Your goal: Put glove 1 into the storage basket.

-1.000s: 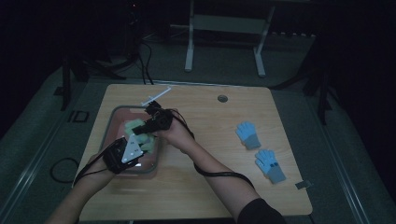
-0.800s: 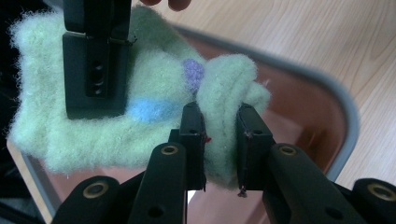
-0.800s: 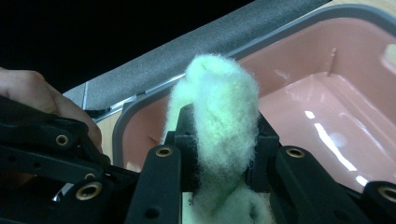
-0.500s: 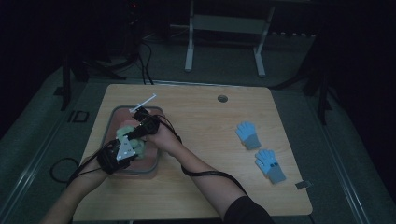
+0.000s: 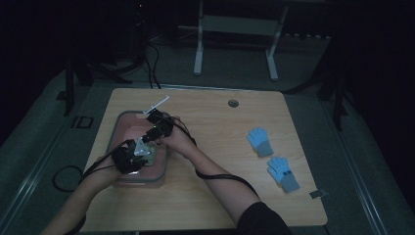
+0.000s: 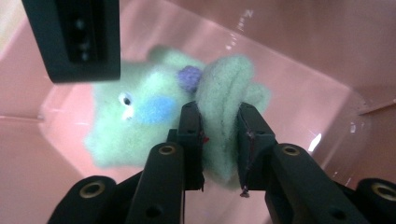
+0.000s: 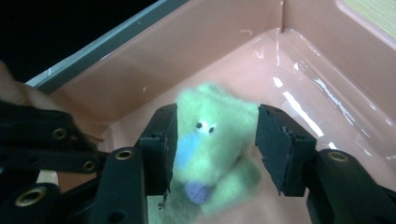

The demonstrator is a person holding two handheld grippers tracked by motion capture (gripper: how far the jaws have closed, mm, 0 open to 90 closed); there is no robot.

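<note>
Hands (image 5: 122,159) angle both grippers down into pink bin (image 5: 128,121), around green glove (image 6: 154,112).

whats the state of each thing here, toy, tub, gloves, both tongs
green plush toy: down inside the pink tub, one soft fold pinched
pink tub: open-topped, on the table, toy in it
left tongs: shut on the toy's fold
right tongs: jaws just opened, astride the toy, right pad clear of it
blue gloves: lying flat on the table, apart from the tub, untouched
</note>
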